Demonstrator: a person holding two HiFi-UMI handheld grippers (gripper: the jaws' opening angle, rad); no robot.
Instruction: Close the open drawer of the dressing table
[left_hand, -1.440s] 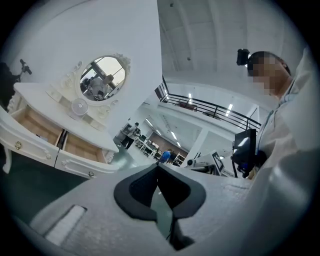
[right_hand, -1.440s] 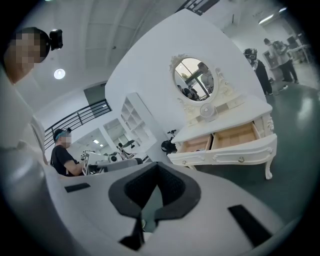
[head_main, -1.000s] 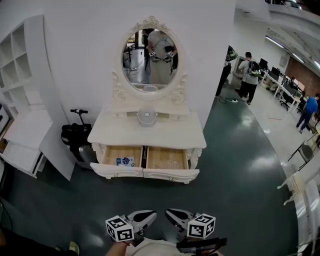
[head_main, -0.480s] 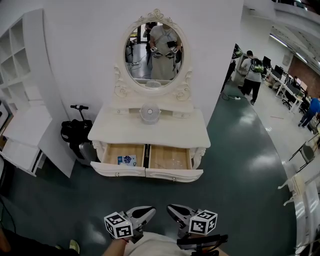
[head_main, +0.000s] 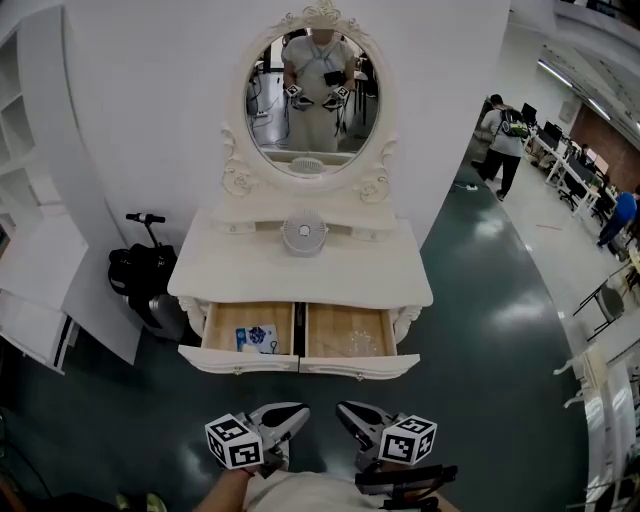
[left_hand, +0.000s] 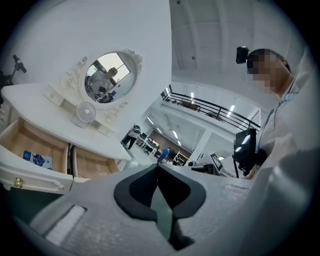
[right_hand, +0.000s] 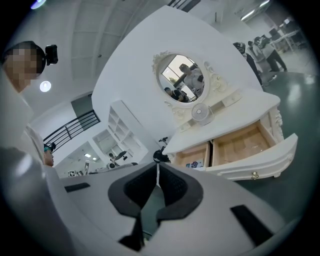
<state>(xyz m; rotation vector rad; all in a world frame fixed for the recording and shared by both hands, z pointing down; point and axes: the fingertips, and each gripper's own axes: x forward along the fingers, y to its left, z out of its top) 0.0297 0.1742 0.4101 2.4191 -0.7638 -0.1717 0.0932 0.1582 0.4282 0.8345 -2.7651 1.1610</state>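
Observation:
The white dressing table (head_main: 300, 268) stands against the wall ahead, under an oval mirror (head_main: 310, 95). Both of its drawers are pulled out. The left drawer (head_main: 240, 358) holds a small blue and white packet (head_main: 256, 338); the right drawer (head_main: 358, 366) has something pale and clear in it. My left gripper (head_main: 301, 409) and right gripper (head_main: 341, 409) sit side by side at the bottom of the head view, short of the drawer fronts, both shut and empty. The left gripper view shows the open drawers (left_hand: 35, 155) at its left. In the right gripper view they (right_hand: 240, 145) lie to the right of the jaws.
A small round fan (head_main: 304, 232) stands on the table top. A black scooter with a bag (head_main: 140, 270) is parked left of the table, beside white shelving (head_main: 40, 250). People (head_main: 505, 135) walk in the office area far right. Dark green floor lies between me and the table.
Both grippers have moved toward the dressing table, which now sits nearer and larger in the head view. The jaws stay shut and the drawers stay out.

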